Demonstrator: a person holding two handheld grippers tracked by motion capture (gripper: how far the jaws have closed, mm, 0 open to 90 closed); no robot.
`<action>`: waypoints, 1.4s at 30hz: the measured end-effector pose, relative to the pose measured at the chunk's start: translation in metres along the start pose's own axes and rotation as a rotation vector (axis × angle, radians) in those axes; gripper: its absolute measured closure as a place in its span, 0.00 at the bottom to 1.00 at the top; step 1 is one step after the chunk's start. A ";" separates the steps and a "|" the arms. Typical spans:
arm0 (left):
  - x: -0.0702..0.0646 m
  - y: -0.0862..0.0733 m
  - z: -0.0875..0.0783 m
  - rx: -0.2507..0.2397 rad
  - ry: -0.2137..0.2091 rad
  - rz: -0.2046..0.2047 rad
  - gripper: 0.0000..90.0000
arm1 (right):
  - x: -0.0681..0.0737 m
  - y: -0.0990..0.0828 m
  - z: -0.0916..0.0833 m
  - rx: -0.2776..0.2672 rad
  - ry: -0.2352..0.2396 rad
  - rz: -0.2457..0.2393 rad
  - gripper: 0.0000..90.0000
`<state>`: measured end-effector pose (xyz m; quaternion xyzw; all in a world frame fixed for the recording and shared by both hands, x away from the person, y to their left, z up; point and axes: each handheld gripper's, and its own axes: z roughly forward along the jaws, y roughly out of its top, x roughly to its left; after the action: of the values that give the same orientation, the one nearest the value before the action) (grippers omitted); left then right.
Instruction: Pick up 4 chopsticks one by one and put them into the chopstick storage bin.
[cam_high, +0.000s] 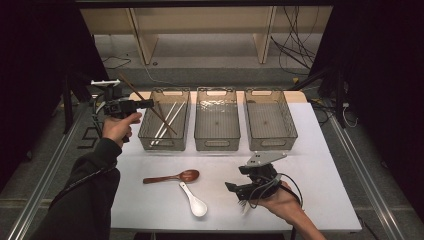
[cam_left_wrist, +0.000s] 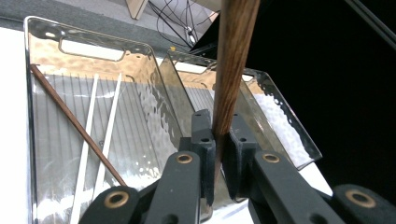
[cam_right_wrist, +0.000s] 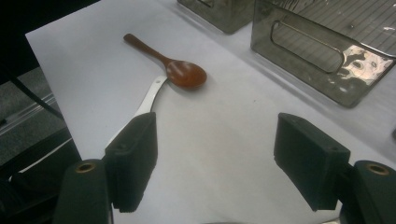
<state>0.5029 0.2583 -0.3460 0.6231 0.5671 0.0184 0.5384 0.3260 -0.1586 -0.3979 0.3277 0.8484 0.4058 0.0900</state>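
The left gripper (cam_left_wrist: 219, 140) clamps one brown chopstick (cam_left_wrist: 233, 65), standing up from its jaws over the left end of three clear bins (cam_high: 217, 125); the nearest bin (cam_left_wrist: 42, 56) holds two white chopsticks (cam_left_wrist: 105, 135) and another brown one (cam_left_wrist: 74, 123). The right gripper (cam_right_wrist: 215, 144) is spread empty above bare table (cam_right_wrist: 219, 140), two spoons (cam_right_wrist: 187, 74) ahead on its left

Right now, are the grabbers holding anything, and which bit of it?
The left gripper is shut on a brown wooden chopstick, pinching it near its lower end. The right gripper is open over the table, holding nothing.
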 end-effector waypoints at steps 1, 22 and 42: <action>0.001 0.001 0.002 0.004 0.006 -0.001 0.93 | 0.000 0.000 0.000 0.000 0.000 0.001 0.35; 0.007 0.004 0.033 0.069 0.089 -0.007 0.92 | 0.002 -0.001 -0.004 -0.021 0.003 -0.009 0.33; 0.004 -0.005 0.052 0.171 0.124 0.026 0.91 | 0.003 -0.002 -0.004 -0.016 0.009 -0.018 0.33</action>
<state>0.5331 0.2263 -0.3735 0.6718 0.5908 0.0154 0.4466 0.3216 -0.1600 -0.3966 0.3174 0.8485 0.4133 0.0923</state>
